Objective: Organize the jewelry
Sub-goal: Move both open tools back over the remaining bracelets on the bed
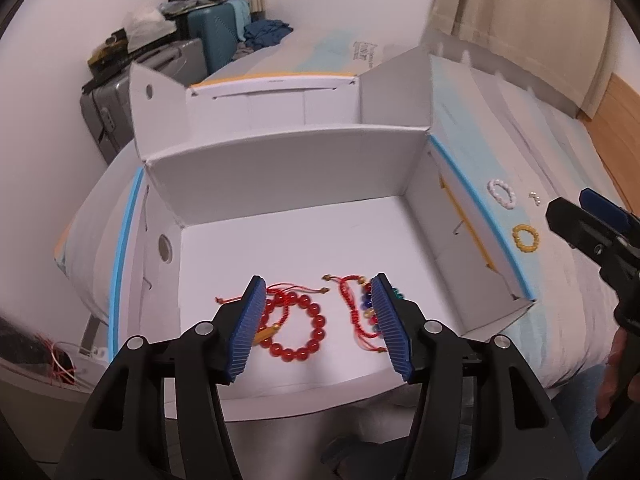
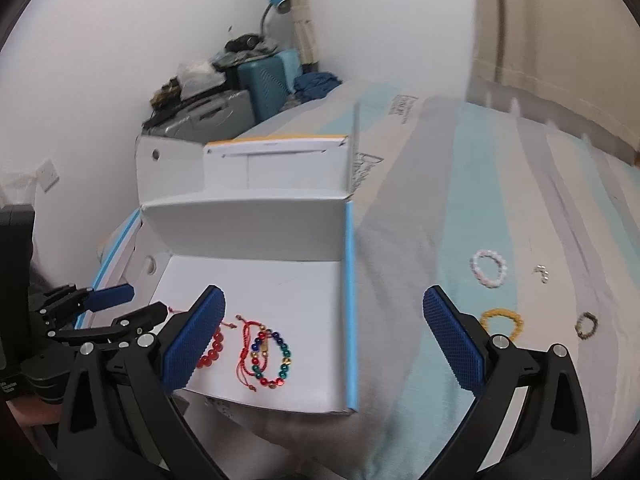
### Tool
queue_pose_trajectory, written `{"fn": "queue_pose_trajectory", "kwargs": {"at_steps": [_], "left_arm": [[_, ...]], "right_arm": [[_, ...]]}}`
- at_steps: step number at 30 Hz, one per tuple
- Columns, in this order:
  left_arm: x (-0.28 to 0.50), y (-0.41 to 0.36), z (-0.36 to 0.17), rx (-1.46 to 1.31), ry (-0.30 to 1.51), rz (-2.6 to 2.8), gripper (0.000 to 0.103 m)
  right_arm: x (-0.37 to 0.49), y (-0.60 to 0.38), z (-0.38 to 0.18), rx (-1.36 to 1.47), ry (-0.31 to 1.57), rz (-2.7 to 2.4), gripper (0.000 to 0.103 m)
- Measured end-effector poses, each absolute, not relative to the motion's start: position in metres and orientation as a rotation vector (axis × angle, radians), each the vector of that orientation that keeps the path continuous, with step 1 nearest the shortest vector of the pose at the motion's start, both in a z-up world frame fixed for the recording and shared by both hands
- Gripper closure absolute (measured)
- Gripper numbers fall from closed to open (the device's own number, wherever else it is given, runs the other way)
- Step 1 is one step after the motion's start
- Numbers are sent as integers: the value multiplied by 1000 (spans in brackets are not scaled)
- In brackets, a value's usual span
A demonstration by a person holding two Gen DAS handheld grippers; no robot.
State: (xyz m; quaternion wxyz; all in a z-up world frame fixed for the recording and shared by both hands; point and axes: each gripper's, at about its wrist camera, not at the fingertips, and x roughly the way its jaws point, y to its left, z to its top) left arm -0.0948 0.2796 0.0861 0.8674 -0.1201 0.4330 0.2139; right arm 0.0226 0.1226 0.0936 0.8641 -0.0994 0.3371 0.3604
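Left wrist view: my left gripper (image 1: 320, 320) stands partly open, holding nothing, above the white cardboard box (image 1: 280, 168); the red glass-bead bracelet (image 1: 296, 326) lies between its fingers.

Right wrist view: my right gripper (image 2: 322, 340) gapes wide, empty; the multicoloured bead bracelet (image 2: 272, 356) lies between its fingers, the yellow bead ring (image 2: 502, 320) just beyond its right finger.

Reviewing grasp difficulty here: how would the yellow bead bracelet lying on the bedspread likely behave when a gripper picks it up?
The yellow bead bracelet is a loop of small strung beads, so it would probably sag and deform rather than stay round. It looks light. Its rounded, glossy-looking beads could slip between the pads, and the soft bedspread under it may give way under a pinch.
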Motion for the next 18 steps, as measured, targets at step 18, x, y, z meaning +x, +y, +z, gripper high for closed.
{"fn": "queue_pose_trajectory", "kwargs": {"at_steps": [18], "left_arm": [[-40,184,111,-138,890,332,44]], "right_arm": [[50,-7,127,-111,615,514,8]]}}
